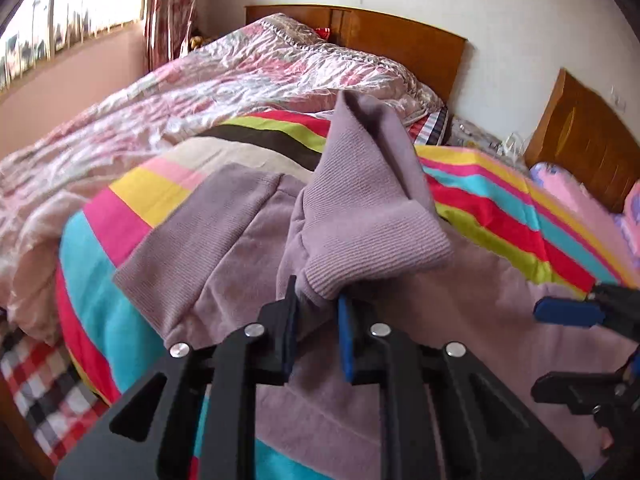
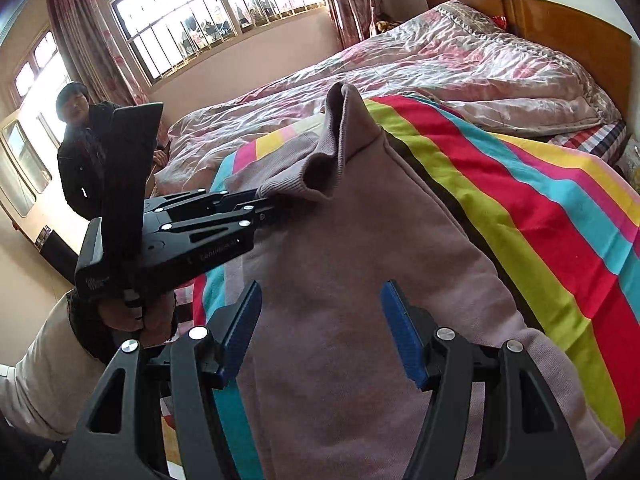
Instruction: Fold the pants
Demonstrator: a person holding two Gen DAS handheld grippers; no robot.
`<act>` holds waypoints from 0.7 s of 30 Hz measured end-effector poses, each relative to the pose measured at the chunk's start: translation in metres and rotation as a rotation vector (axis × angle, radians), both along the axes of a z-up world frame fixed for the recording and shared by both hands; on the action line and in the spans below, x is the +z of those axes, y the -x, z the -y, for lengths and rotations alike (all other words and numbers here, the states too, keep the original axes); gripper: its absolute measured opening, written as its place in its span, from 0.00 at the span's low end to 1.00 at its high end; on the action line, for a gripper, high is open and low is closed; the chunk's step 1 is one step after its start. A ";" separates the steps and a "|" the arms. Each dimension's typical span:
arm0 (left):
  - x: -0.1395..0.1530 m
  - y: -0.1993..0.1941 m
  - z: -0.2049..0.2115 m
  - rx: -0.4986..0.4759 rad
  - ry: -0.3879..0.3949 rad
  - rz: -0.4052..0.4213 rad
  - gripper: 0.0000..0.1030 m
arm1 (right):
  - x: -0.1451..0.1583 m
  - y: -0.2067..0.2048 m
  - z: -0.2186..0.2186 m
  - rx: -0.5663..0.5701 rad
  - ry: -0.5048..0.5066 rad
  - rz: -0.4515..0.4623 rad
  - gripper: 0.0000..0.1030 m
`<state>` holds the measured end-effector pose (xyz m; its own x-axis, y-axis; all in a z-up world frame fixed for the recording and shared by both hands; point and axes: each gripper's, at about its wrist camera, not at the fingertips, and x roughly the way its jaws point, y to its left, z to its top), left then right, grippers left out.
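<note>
Mauve knit pants (image 2: 340, 280) lie spread on a striped blanket (image 2: 520, 208) across the bed (image 1: 224, 92) — soft, light, floppy fabric that will sag wherever it is unsupported. The ribbed cuff (image 1: 360, 240), thicker and less slippery, looks like the surest place to hold. The left gripper (image 1: 318, 320) has its fingers clamped on that cuff, lifting it off the blanket. Beside the cuff, over the pants' middle, the right gripper (image 2: 320, 332) hangs with fingers apart, holding nothing.
</note>
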<state>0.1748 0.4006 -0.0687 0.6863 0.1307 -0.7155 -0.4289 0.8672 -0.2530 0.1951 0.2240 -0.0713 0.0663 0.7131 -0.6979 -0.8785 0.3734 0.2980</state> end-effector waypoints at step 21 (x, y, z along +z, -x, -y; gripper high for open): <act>-0.033 0.052 -0.074 0.121 0.463 0.200 0.50 | -0.011 0.108 0.129 -0.165 0.126 0.322 0.57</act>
<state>0.1229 0.4749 -0.1016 0.8154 -0.0819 -0.5730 -0.4228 0.5918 -0.6863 0.0871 0.0952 -0.0820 0.4034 0.5844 -0.7040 -0.8447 0.5337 -0.0410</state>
